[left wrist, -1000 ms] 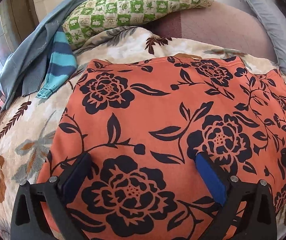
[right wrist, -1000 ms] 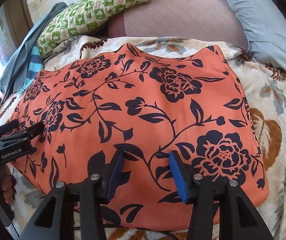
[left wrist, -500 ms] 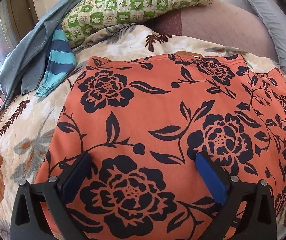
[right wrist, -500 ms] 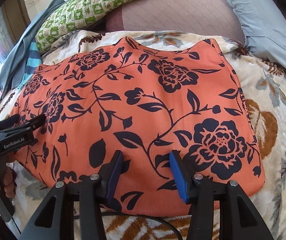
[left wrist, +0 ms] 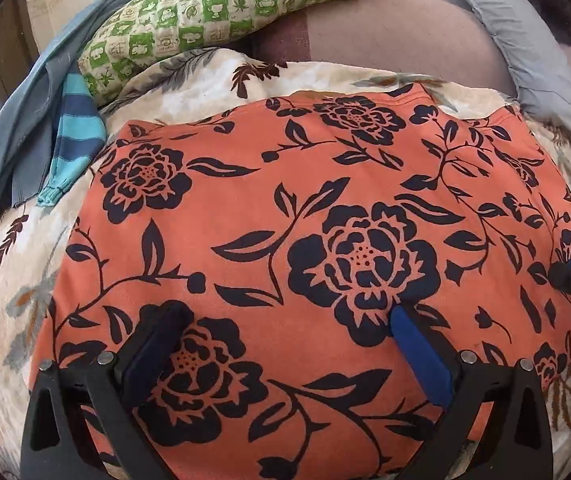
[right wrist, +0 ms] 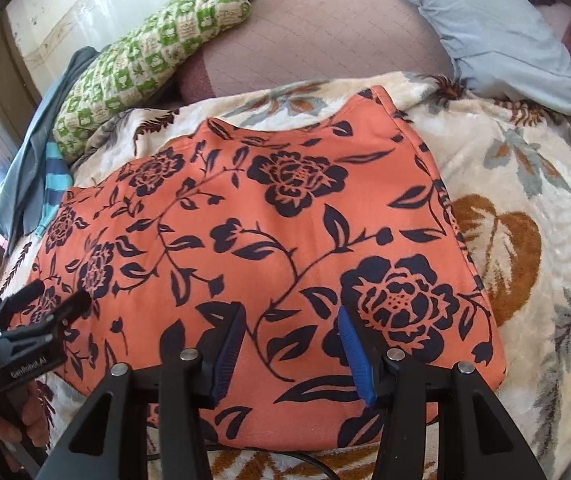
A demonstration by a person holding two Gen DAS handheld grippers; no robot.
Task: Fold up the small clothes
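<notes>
With the orange floral garment (left wrist: pixel 269 216) spread flat on the blanket (right wrist: pixel 525 184) for folding, left gripper (left wrist: pixel 285 328) and right gripper (right wrist: pixel 291 332) hover unclenched, grasping nothing.

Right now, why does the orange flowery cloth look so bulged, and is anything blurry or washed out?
Left wrist view: fisheye lens bows the orange cloth outward, corners black; print sharp. Right wrist view: same bowing; daylight from the window side washes out the wall; the blanket stays clear, no motion blur.
</notes>
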